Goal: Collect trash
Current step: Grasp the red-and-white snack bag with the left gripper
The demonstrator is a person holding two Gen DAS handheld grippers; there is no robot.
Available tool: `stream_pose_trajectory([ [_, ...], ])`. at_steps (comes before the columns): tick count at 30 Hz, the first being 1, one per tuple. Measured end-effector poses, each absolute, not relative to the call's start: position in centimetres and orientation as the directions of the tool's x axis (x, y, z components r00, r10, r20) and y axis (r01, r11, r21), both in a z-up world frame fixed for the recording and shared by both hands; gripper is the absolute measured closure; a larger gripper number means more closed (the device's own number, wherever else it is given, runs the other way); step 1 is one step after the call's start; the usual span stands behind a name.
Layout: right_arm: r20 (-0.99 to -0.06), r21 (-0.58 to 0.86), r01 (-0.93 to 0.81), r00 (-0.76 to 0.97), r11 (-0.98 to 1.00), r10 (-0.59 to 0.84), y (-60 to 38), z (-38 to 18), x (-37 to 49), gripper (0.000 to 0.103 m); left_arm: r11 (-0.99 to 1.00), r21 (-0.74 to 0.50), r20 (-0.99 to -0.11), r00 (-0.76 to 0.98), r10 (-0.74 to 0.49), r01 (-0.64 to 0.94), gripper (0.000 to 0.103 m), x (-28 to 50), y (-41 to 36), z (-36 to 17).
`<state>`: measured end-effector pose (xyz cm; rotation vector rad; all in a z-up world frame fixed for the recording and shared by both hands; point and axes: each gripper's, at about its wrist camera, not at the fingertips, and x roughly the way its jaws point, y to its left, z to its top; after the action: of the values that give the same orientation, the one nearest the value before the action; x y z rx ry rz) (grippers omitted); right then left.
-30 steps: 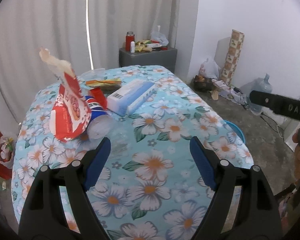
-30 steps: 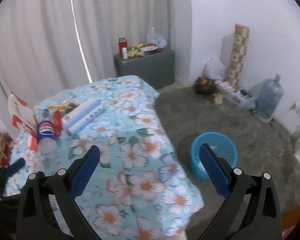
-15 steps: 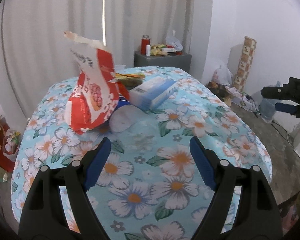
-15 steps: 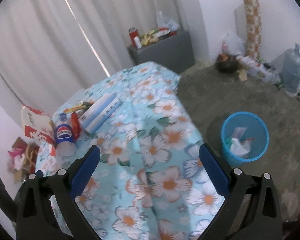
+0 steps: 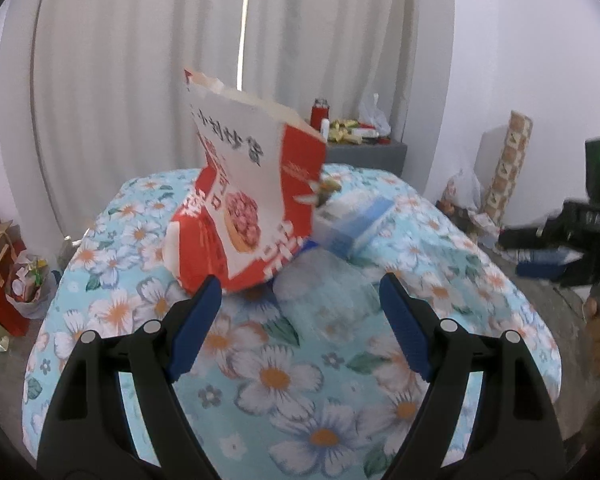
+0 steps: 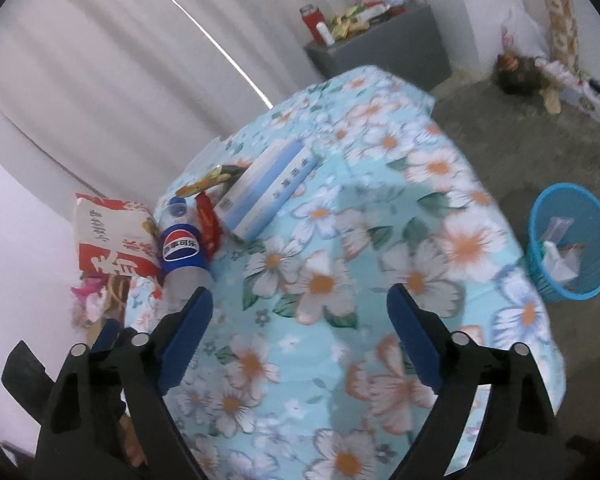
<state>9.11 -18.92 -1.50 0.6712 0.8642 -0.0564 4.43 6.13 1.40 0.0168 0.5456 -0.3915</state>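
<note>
I have both the left gripper [image 5: 300,300] and right gripper [image 6: 300,312] spread and empty, while the snack bag [image 5: 252,208], bottle [image 6: 182,256] and box [image 6: 268,190] wait on the table [image 6: 380,240], and the blue bin [image 6: 572,240] beside that table holds only some scraps.

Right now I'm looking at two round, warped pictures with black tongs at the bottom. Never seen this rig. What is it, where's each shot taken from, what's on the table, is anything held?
There is no robot: a person holds a two-finger gripper in each hand, and each carries a fisheye camera looking forward along its fingers, hence the warped round view. One picture is from the left gripper, the other from the right gripper. Both stand open with nothing between the blue pads.

On the floral tablecloth lie a red and white paper bag, a Pepsi bottle on its side, a red wrapper, a long blue and white box and a yellowish wrapper. A blue bin with some trash inside stands on the floor beside the table. The left gripper points at the bag and bottle.
</note>
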Motion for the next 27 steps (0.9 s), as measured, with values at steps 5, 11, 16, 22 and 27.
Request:
stream_pose_trajectory([
  [5, -0.702, 0.585, 0.291, 0.648, 0.757, 0.294, -18.3, -2.5, 10.7, 0.024, 0.923, -0.11, -0.481, 0.793, -0.373, 0.368, 0.026, 5.8, 6.2, 1.9],
  [11, -0.688, 0.631, 0.294, 0.639, 0.718, 0.344, -17.9, -3.4, 11.9, 0.029, 0.91, -0.153, -0.467, 0.783, -0.41, 0.385, 0.027, 7.1, 5.9, 2.2],
  [16, -0.696, 0.632, 0.299, 0.624, 0.715, 0.354, -17.4, -4.1, 12.1, 0.03, 0.915, -0.162, -0.441, 0.802, -0.402, 0.37, 0.034, 8.4, 5.1, 3.0],
  [22, -0.696, 0.632, 0.314, 0.631, 0.708, 0.342, -18.1, -4.2, 11.2, 0.031, 0.919, -0.227, -0.413, 0.823, -0.39, 0.322, 0.072, 9.8, 5.8, 4.6],
  [27, -0.688, 0.632, 0.329, 0.654, 0.702, 0.314, -19.4, -3.6, 9.3, 0.031, 0.932, -0.199, -0.396, 0.845, -0.358, 0.302, 0.1, 9.1, 7.0, 6.0],
])
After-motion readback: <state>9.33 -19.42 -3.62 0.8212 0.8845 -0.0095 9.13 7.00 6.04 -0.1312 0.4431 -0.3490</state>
